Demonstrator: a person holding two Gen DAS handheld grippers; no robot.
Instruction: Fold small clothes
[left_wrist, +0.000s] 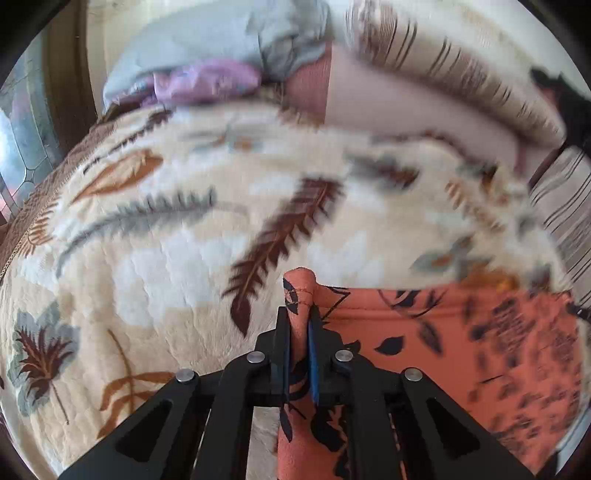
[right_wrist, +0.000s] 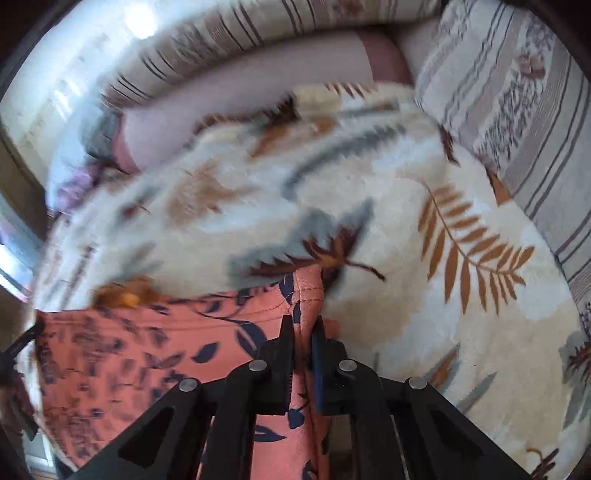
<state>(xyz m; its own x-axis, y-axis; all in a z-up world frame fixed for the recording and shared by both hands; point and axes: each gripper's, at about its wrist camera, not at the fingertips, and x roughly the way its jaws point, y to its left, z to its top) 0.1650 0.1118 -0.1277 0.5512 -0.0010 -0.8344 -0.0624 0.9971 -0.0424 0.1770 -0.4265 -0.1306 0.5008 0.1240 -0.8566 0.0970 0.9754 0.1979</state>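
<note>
Both tools are clamping the orange leaf-print garment (left_wrist: 424, 343) at 2 corners of 1 hemmed edge: left tool (left_wrist: 300, 325) is pinching a bunched corner that's poking up just past its tips, w/ the cloth spreading off to its right; right tool (right_wrist: 303, 332) is pinching the other corner, w/ the cloth spreading off to its left. The garment is lying on the leaf-pattern blanket (left_wrist: 166, 240) ahead of and below both tools, on a sofa w/ a striped cushion (right_wrist: 517, 103) beyond. Probably the step is carrying this edge over to make a fold. To do it well: keeping both tools level w/ each other, edge taut but not stretched, moving them together at 1 pace, laying the edge flush on the opposite hem before letting go. Views are blurry, so the far hem can't be made out.
</note>
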